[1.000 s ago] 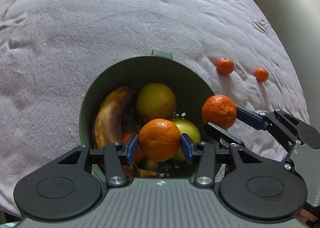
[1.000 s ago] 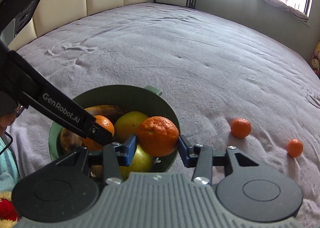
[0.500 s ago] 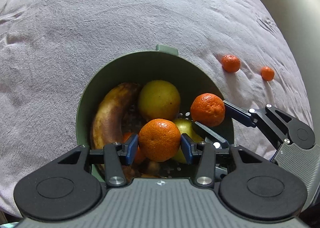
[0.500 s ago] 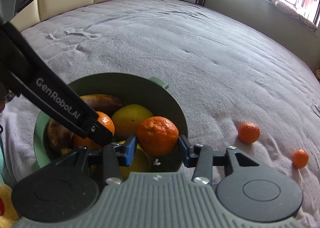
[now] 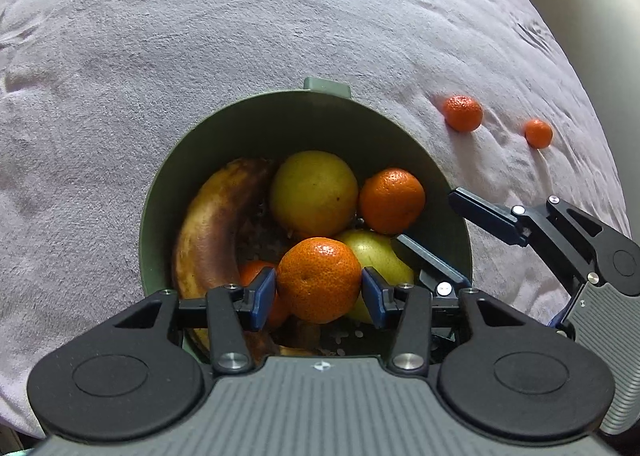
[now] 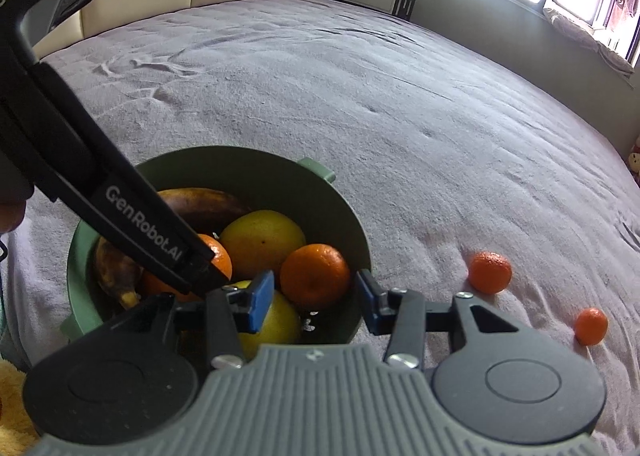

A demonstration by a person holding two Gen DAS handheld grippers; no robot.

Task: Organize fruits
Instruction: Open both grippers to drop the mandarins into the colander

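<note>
A tangerine is clamped by the left gripper over the green bowl. Another tangerine lies inside, released between the spread right gripper fingers.

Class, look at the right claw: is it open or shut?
Open. The right claw has a visible gap on both sides of the mandarin, which rests in the green bowl.

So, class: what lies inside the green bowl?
In the green bowl: a browned banana, two yellow-green fruits, a mandarin. Another peeks beneath the left gripper's mandarin; the bottom is covered.
</note>
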